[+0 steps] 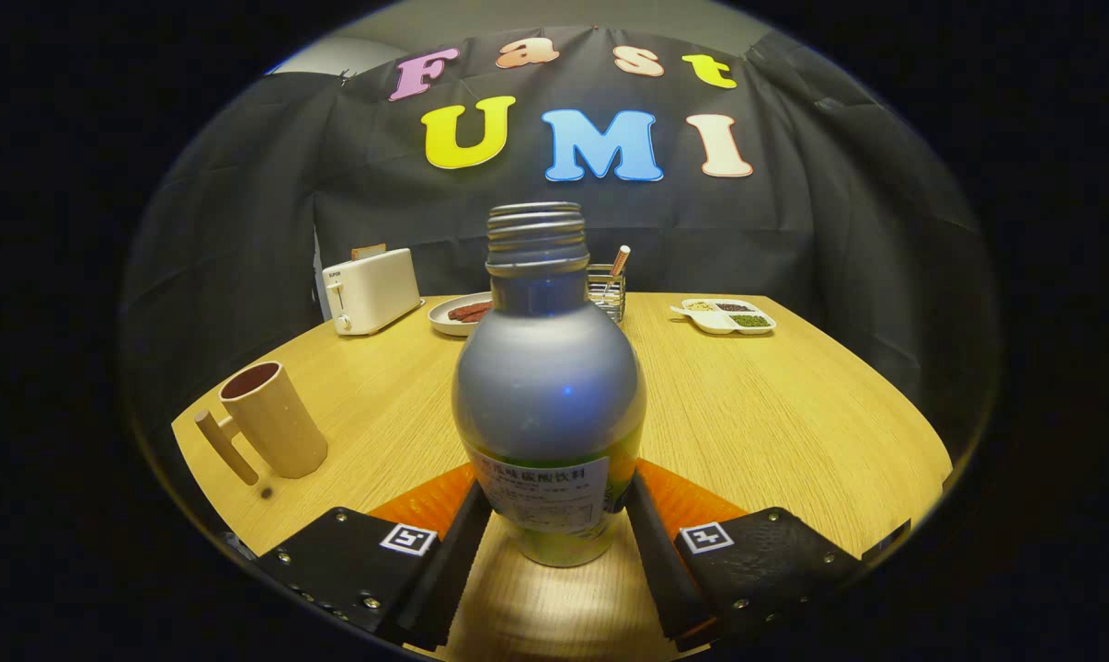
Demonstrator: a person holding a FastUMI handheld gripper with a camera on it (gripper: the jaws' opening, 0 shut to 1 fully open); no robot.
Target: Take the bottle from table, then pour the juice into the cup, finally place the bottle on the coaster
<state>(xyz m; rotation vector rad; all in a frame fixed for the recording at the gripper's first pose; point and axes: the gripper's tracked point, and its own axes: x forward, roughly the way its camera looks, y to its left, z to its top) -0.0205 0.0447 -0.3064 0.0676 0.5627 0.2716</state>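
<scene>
Directly between the hand-held gripper fingers, an upright uncapped bottle stands on the tabletop; fingers flank its base, contact unclear.

Claw: two broad housings, each fixed with small bright screws and bearing one square black-and-white tag; flat angled fingers extend inward.

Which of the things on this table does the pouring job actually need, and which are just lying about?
Needed for the job:
- bottle, uncapped, standing upright between the fingers of the hand-held gripper, which press on its lower sides
- cup, off to one side of the bottle
- orange coaster, under and behind the bottle

Just lying about:
- toaster
- plate of sausages
- wire holder
- divided tray
</scene>
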